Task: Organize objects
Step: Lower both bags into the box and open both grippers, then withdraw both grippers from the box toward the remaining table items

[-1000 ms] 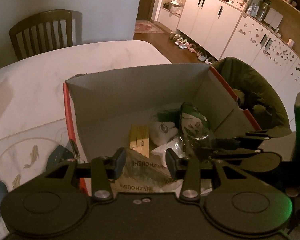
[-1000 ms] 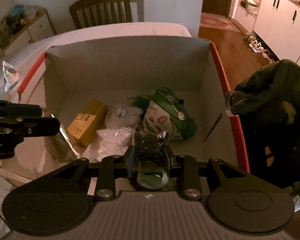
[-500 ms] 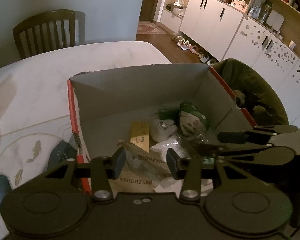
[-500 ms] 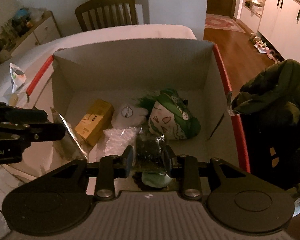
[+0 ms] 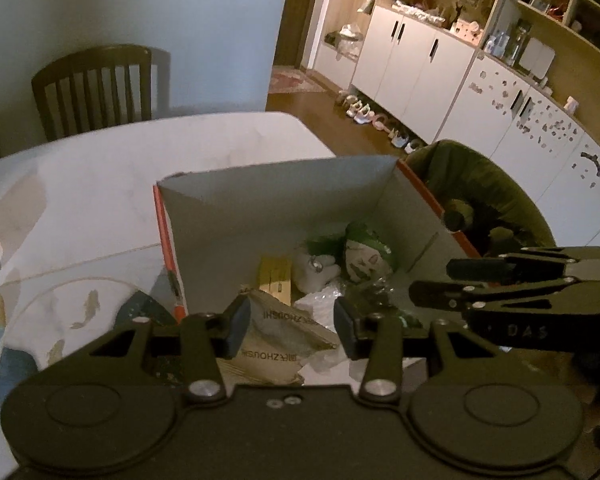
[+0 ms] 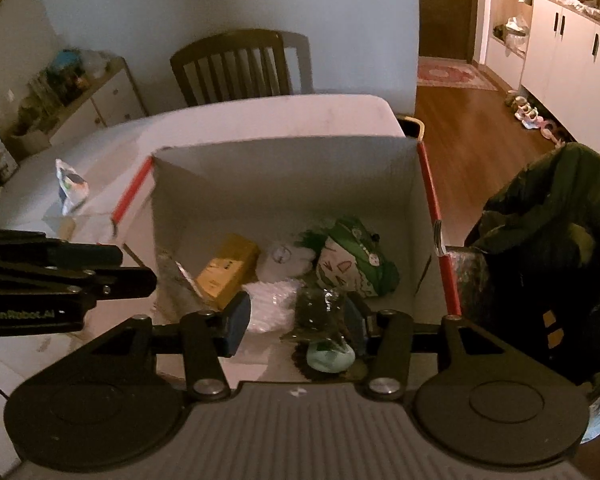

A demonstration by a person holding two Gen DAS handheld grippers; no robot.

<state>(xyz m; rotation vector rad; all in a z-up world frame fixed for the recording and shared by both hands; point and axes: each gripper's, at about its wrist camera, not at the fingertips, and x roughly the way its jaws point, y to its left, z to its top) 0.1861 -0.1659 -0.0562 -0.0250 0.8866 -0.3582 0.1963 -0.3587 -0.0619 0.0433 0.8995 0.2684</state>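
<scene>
- Here the right gripper [image 6: 296,326] hangs over the near edge of the cardboard box [image 6: 284,184], fingers spread wide and gripping nothing.
- The dark crinkly packet [image 6: 320,312] lies just inside the right fingertip; whether they touch cannot be told. A pale green lump [image 6: 330,358] sits at the packet's 6 o'clock.
- The left gripper [image 5: 290,326] hovers over the box's near-left corner, likewise wide open and empty; a tan printed pouch [image 5: 280,344] shows in the gap between its fingers, lower down in the box.
- On the box floor, a green-and-white face toy [image 6: 356,268] rests toward the right wall, with a white soft item [image 6: 288,258] at its 9 o'clock and a yellow carton [image 6: 228,270] further left.
- A clear white bag [image 6: 270,304] lies at the carton's 4 o'clock.
- The box stands on a white table [image 5: 100,184].
</scene>
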